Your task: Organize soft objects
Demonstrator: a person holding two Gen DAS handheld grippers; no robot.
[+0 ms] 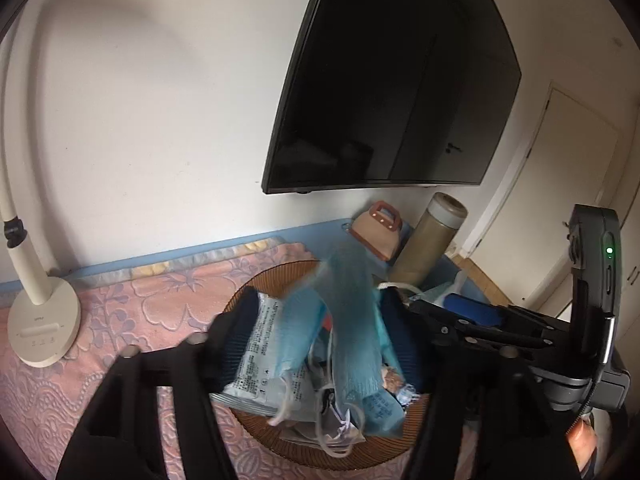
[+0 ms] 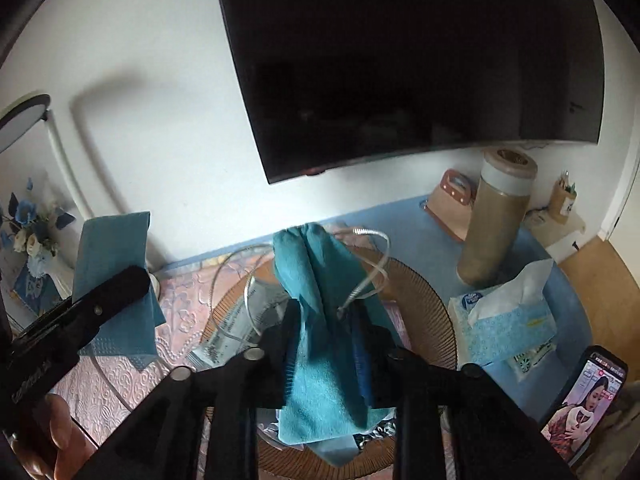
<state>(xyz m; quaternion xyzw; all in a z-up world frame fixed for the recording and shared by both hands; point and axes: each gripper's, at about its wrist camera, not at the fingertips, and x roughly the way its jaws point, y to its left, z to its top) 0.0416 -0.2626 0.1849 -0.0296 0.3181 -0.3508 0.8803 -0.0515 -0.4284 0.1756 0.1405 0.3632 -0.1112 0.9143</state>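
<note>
My left gripper [image 1: 320, 300] stands wide above the round brown tray [image 1: 280, 276], and a pale blue face mask [image 1: 352, 320] hangs blurred in the gap between the fingers, touching neither pad that I can see. Under it, on the tray, lie a printed mask packet [image 1: 264, 360] and a tangle of white ear loops, so the middle of the tray is crowded and only its far rim and its near rim are bare. My right gripper [image 2: 326, 312] sits over the same tray with its jaws part-way apart; a teal cloth [image 2: 316, 360] fills the whole gap and drapes down toward me, but I cannot tell whether the pads pinch it or only flank it. A white cord [image 2: 380, 256] loops out beyond the cloth, over the tray's far side. To the left of the tray the pink cover [image 1: 140, 300] runs open as far as the lamp base [image 1: 44, 324], well apart from the rim. To the right it is tighter: a tissue box [image 2: 504, 320] sits just beside the rim, a tall flask [image 2: 496, 220] stands beyond that, and a phone [image 2: 584, 400] leans nearer to me. A dark television [image 1: 392, 80] hangs on the wall above the tray's far edge.
</note>
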